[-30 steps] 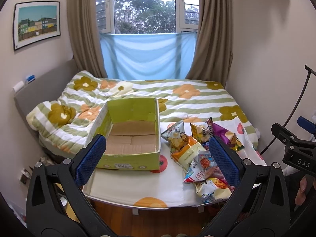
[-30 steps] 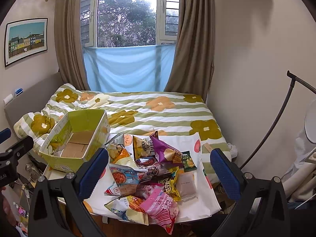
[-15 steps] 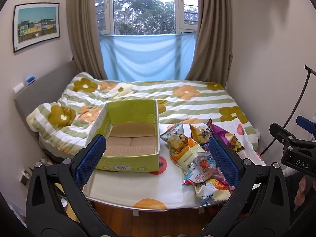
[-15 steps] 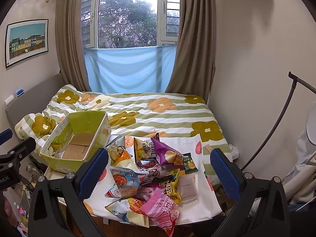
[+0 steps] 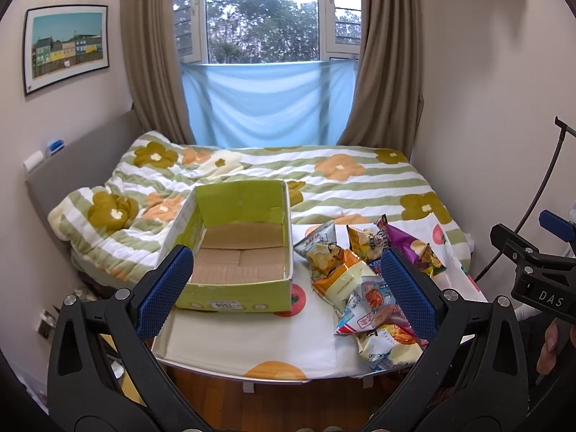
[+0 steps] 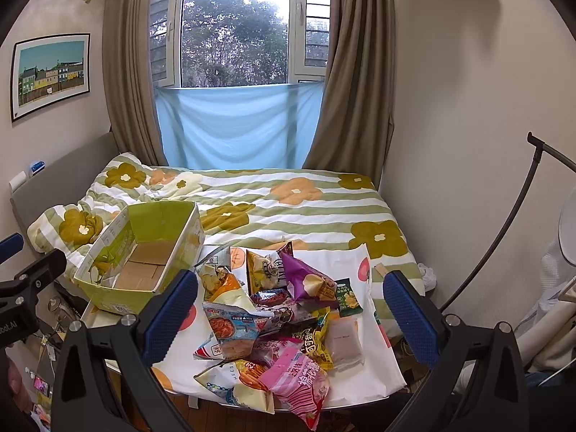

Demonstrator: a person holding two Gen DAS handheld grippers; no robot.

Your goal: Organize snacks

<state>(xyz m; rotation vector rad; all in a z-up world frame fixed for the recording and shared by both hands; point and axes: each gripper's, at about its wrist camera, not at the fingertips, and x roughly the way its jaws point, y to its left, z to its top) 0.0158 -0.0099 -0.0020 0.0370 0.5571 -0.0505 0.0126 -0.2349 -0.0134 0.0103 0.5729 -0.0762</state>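
Observation:
An open green cardboard box (image 5: pixel 237 237), empty inside, stands on a white table (image 5: pixel 252 342) at the foot of a bed; it also shows in the right wrist view (image 6: pixel 144 252). A heap of several snack bags (image 6: pixel 280 316) lies right of the box, also in the left wrist view (image 5: pixel 363 280). A pink bag (image 6: pixel 298 381) lies at the heap's front, a purple bag (image 6: pixel 306 280) on top. My left gripper (image 5: pixel 286 288) is open and empty, held back from the table before the box. My right gripper (image 6: pixel 289 315) is open and empty, before the heap.
The bed (image 5: pixel 324 180) with a flowered striped quilt lies behind the table, under a curtained window (image 5: pixel 266 28). Walls close in on both sides. A dark curved stand (image 6: pixel 504 223) rises at the right. Wooden floor (image 5: pixel 270 403) shows below the table's front edge.
Both views have shifted slightly: the box and snack heap sit a little higher and farther in frame. Both grippers stay open and empty.

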